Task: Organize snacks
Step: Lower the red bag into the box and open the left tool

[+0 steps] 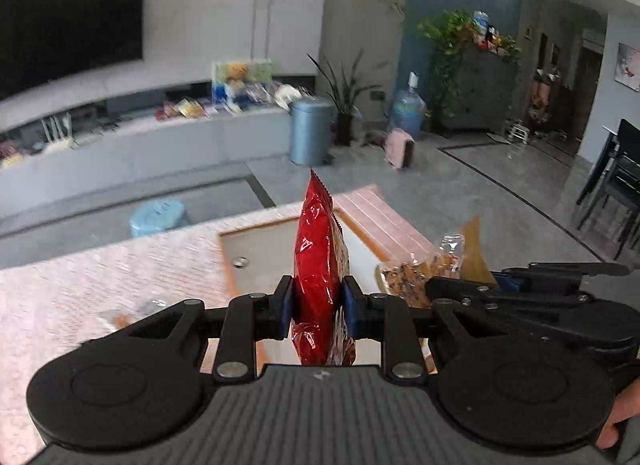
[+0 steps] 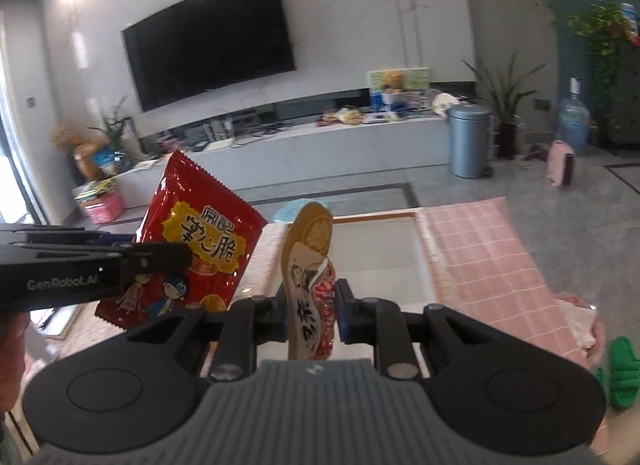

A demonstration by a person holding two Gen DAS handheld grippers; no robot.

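My left gripper is shut on a red snack bag, held edge-on and upright above the table. The same red bag shows flat-on at the left of the right wrist view, with the left gripper across it. My right gripper is shut on a gold and clear snack bag, held upright. That bag and the right gripper show at the right of the left wrist view. Both bags hang over a white tray with a wooden rim, also in the right wrist view.
The table carries a pink cloth, checked in the right wrist view. Beyond are a TV stand with snacks, a blue bin, a water jug, a blue stool and dark chairs.
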